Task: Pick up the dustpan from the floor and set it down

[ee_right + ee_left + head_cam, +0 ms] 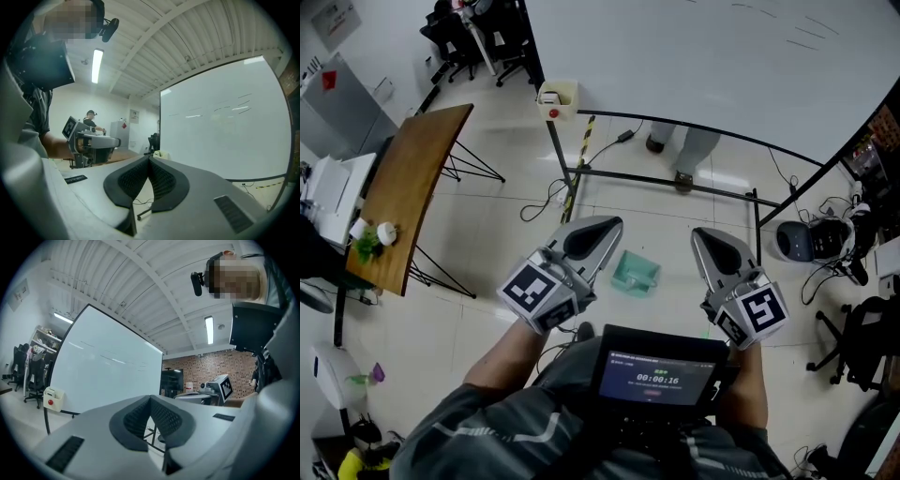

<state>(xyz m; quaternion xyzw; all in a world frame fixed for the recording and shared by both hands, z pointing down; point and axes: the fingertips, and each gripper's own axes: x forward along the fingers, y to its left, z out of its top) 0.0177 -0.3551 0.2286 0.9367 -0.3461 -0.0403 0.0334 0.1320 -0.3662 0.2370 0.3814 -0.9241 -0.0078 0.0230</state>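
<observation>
A small teal dustpan point(636, 272) lies on the pale tiled floor, in the head view between and below my two grippers. Neither gripper touches it; both are held level, well above the floor. My left gripper point(614, 225) is just left of the dustpan in that view, and its jaws point(150, 401) meet at the tips with nothing between them. My right gripper point(699, 234) is to the dustpan's right, and its jaws point(149, 161) are likewise shut and empty. Neither gripper view shows the dustpan.
A large whiteboard point(703, 66) on a black tube frame point(675, 183) stands ahead, with a person's feet point(680, 150) behind it. A wooden table point(408, 187) is at the left. Cables and office chairs point(853, 347) crowd the right. A screen point(656, 375) hangs at my chest.
</observation>
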